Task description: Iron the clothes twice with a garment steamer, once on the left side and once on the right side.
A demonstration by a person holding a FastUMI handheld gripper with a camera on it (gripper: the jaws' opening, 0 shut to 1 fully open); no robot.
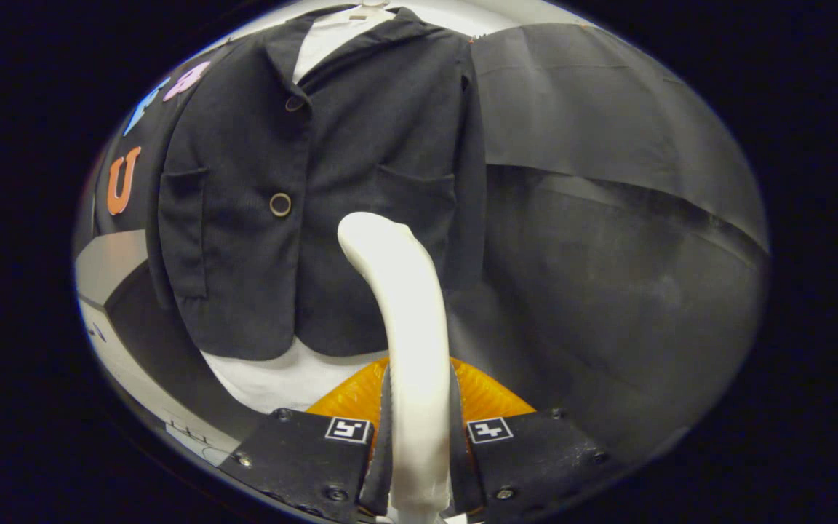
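My gripper [419, 437] has both fingers clamped on the white curved handle of the garment steamer [406, 320], which rises between them and bends forward toward the clothes. Just beyond its tip hangs a dark jacket [317, 189] over a white shirt [281, 378], buttoned, with the steamer in front of the jacket's lower middle. An orange part [488, 397] sits just behind the fingers.

One jacket [317, 189], one steamer [408, 320], one gripper [419, 429]

Gripper-mounted, facing forward, close to jacket [317, 189]
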